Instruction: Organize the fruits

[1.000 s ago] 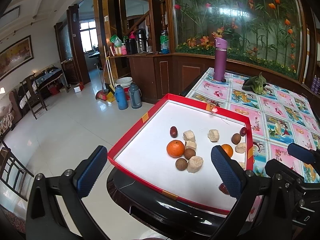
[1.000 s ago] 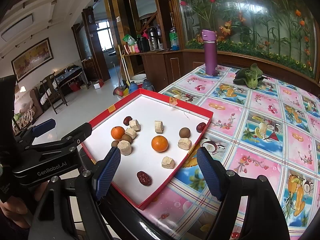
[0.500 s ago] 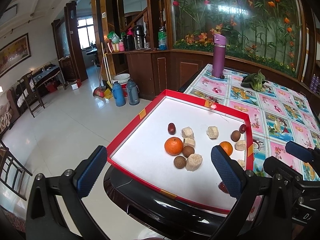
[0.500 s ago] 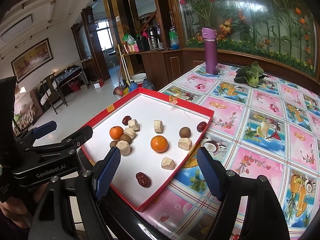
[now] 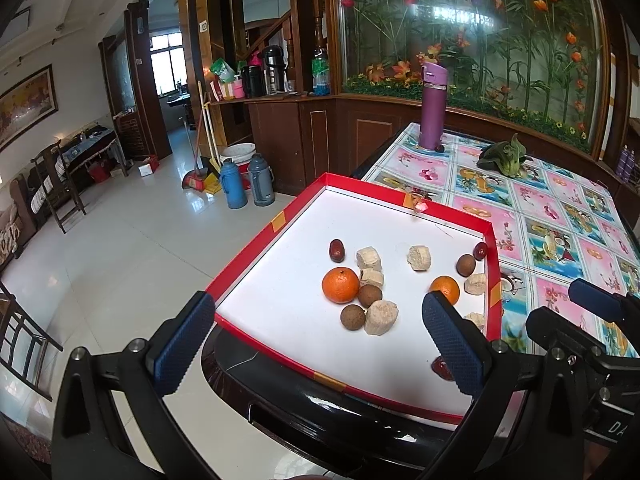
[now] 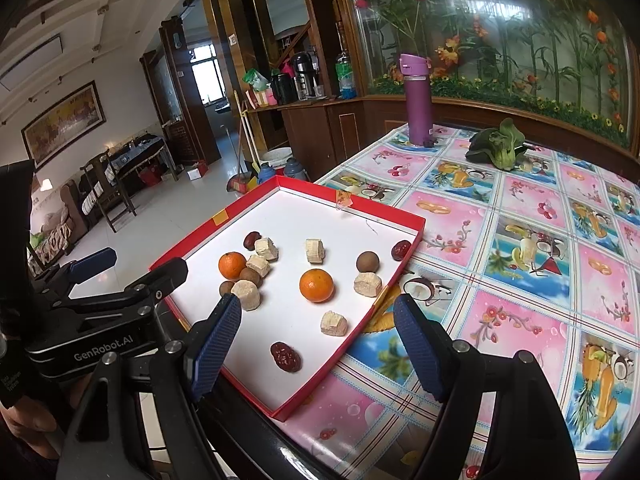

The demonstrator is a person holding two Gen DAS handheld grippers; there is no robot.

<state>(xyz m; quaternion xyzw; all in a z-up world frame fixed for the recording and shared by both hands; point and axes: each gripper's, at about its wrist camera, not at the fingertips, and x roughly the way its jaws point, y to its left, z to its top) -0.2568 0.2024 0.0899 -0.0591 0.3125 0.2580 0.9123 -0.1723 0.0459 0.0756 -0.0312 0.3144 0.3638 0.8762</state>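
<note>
Nothing on the red tray (image 6: 404, 254) has shifted since a second ago: oranges (image 6: 316, 285), dates (image 6: 285, 356) and pale chunks (image 6: 334, 323) lie mixed at mid-frame, while left gripper (image 5: 316, 336) and right gripper (image 6: 318, 340) hover wide open and empty, poised to pick.

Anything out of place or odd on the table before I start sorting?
The red tray juts over the table's near edge. The fruit lies mixed and unsorted in it, and a leafy green vegetable lies loose on the tablecloth.

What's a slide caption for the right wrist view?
Open right gripper poised above a red tray of oranges, red dates, longans and pale chunks.
</note>
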